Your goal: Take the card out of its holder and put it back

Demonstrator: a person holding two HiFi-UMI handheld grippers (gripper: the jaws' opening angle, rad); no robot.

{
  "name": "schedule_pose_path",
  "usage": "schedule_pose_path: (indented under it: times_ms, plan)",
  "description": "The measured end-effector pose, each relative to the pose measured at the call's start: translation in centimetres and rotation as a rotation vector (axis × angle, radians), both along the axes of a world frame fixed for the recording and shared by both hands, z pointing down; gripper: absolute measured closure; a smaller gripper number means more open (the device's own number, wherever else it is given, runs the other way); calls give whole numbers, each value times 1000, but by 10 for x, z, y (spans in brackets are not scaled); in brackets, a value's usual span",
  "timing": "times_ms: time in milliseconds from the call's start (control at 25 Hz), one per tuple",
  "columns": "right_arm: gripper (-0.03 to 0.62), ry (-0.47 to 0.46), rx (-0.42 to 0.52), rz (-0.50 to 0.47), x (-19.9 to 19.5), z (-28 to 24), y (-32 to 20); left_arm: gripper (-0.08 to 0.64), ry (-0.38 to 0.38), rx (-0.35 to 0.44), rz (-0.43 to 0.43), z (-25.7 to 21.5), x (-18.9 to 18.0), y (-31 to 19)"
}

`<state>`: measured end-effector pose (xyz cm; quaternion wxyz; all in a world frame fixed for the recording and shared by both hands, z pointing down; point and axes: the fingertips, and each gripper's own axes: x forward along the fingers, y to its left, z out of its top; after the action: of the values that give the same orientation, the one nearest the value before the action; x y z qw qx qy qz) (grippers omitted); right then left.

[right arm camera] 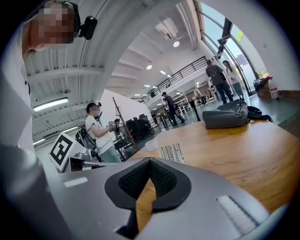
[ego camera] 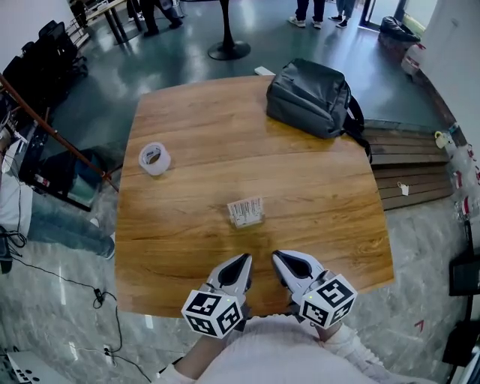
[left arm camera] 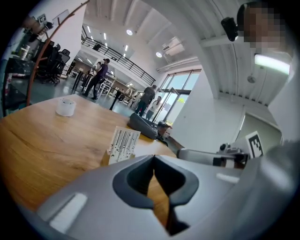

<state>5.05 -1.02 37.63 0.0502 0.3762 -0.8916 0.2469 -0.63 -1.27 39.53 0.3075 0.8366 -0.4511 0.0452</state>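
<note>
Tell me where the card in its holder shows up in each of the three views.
Head view: the card sits just below the picture's centre.
Left gripper view: the card is left of centre.
Right gripper view: the card is just below centre.
Shared landmark: the grey bag lies beyond the card in every view.

Card (ego camera: 245,211): print too small to read, any view. Holder (left arm camera: 105,159): only corner vis., rest behind card + left gripper (left arm camera: 153,159) body. Right gripper (right arm camera: 150,161) body hides card's btm edge + holder. People (ego camera: 315,13): legs only, cut by top edge.
</note>
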Motion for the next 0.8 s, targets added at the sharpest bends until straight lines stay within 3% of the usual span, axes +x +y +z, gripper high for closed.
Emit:
schedule_pose_path:
  times_ms: [560,800]
  plan:
    - [594,18,-27,-14,-15,4,-29,552,-10,-42,41,4,-13,-27]
    - [592,46,-48,-14,-20,20,-45,552,-48,-36,60,17,-22,-41]
